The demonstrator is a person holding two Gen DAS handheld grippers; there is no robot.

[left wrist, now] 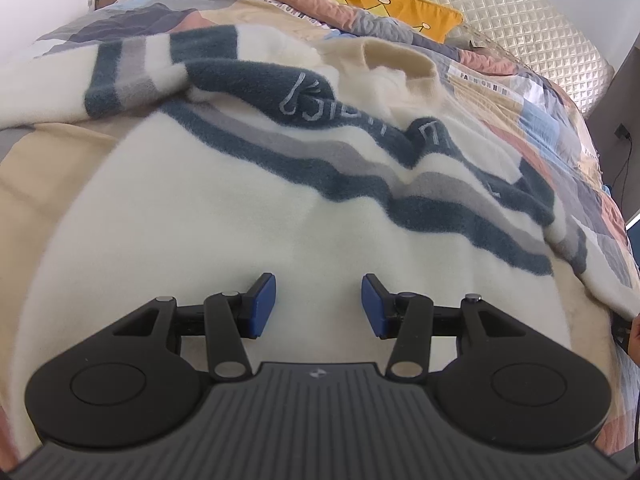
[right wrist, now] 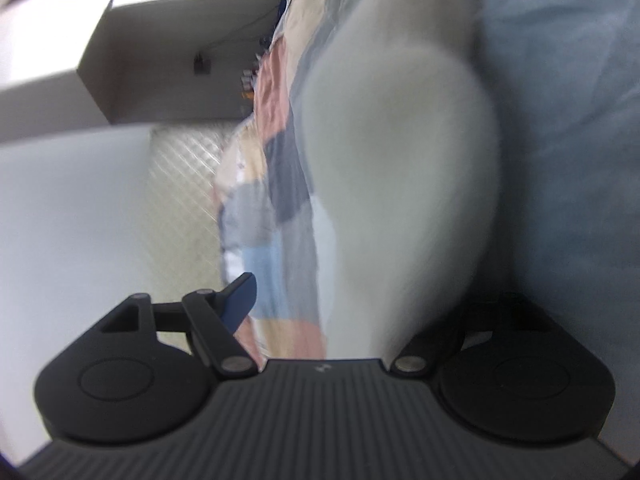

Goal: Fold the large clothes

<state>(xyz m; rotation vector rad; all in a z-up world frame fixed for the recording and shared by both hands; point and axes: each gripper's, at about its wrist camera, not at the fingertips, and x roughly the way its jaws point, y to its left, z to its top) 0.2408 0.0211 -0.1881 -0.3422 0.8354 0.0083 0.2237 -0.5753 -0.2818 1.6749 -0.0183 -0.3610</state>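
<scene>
Sweater (left wrist: 224,216), one; grippers, two.

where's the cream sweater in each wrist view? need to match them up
Left wrist: the cream sweater fills the centre, spread on the bed, with the open left hand-held gripper just above its near part.
Right wrist: a blurred cream fold fills the centre-right, running down in front of the camera.
Shared landmark: the patchwork quilt under it.

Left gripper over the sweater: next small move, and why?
Probably lower the left gripper onto the cream sweater and pinch a fold. Its blue fingers stand apart with only flat fabric between them, nothing held. The right wrist view is blurred, with cream cloth hiding one finger.
</scene>
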